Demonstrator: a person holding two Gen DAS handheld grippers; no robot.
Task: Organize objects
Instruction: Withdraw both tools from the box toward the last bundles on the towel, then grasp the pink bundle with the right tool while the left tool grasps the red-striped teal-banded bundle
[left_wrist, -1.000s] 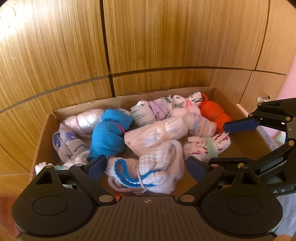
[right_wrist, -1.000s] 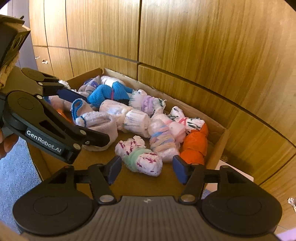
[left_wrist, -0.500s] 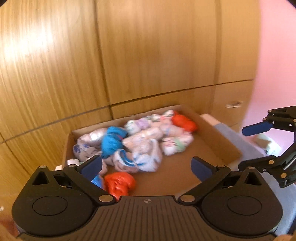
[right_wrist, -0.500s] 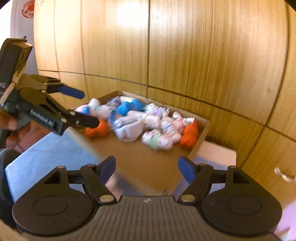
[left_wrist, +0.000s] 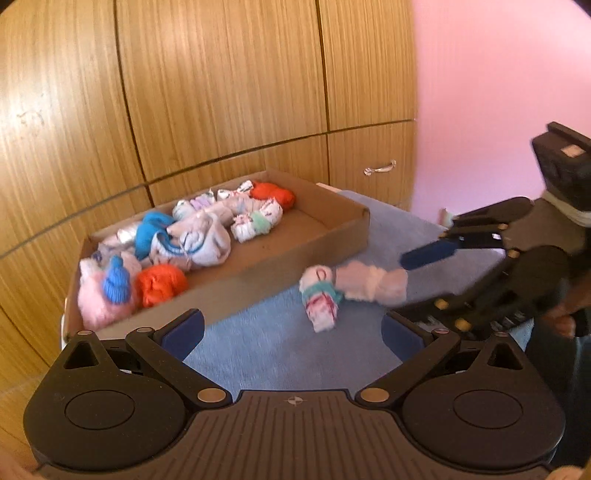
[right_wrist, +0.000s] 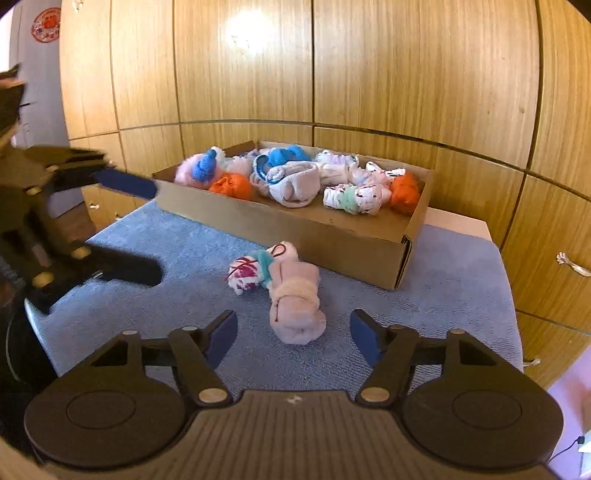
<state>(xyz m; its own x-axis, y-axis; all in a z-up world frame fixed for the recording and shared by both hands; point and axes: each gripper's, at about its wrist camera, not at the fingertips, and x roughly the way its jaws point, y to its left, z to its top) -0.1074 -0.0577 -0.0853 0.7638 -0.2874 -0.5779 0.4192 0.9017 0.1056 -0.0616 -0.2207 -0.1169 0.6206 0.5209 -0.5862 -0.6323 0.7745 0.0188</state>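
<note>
Both of my grippers are now sitting well back from the shallow brown cardboard box (left_wrist: 325, 236), whereas a second ago they were hovering right over the socks inside it.

Through the left wrist camera, my left gripper (left_wrist: 291, 332) is showing at the bottom of the frame with its blue-padded fingers spread wide and nothing between them, hanging over the blue carpeted surface (left_wrist: 277, 350). The box is lying in the middle left, holding a heap of rolled sock bundles (left_wrist: 199, 236) in white, blue and orange. Outside the box, right of centre, a white rolled sock bundle with a teal band and red markings (left_wrist: 319, 299) is lying on the carpet, touching a pale pink rolled sock bundle (left_wrist: 369, 282). My right gripper (left_wrist: 417, 282) is reaching in from the right edge, its fingers parted either side of the pink roll's far end; motion blur is keeping me from telling whether they touch it.

Through the right wrist camera, my right gripper (right_wrist: 293, 336) is sitting bottom centre, fingers spread wide, with the pink roll (right_wrist: 295, 302) lying just ahead of the gap and the teal-banded bundle (right_wrist: 255, 271) touching its far end. The box (right_wrist: 295, 229) is resting in the upper middle against the wooden panelled cabinet wall (right_wrist: 369, 74). My left gripper (right_wrist: 155, 229) is entering from the left edge, fingers apart and empty.
</note>
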